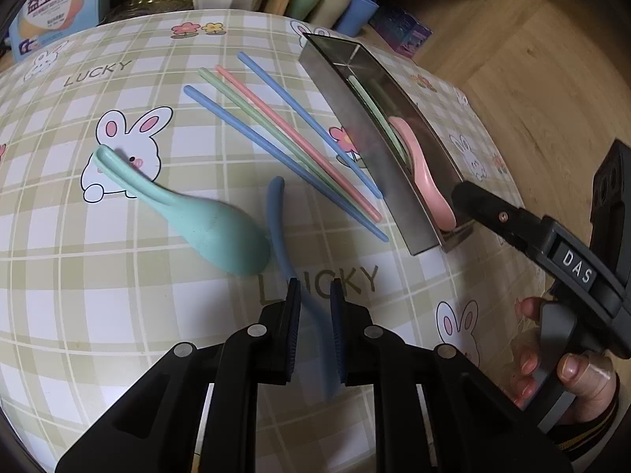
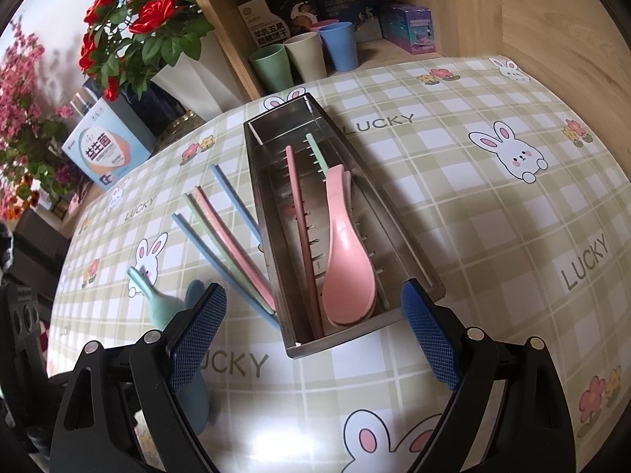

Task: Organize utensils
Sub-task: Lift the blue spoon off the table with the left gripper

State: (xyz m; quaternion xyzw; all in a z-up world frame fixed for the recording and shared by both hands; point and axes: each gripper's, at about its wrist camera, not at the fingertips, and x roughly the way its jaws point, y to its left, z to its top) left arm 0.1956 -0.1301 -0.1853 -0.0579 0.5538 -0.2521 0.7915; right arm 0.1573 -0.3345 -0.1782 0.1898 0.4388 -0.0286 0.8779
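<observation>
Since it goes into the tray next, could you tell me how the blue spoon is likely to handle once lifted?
The blue spoon looks like stiff, light plastic. Pinched near its bowl by the left hand-held gripper, its long handle may swing. The smooth surface could slip.

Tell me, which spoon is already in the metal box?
The pink spoon lies inside the metal box. The mint-green spoon lies out on the tablecloth, and the blue spoon is pinched in the left gripper.

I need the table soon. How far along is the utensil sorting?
Done: pink spoon, one pink chopstick and one green lie in the steel tray. In hand: left gripper clamps the blue spoon. Left: mint spoon, four loose chopsticks. Right gripper open.
</observation>
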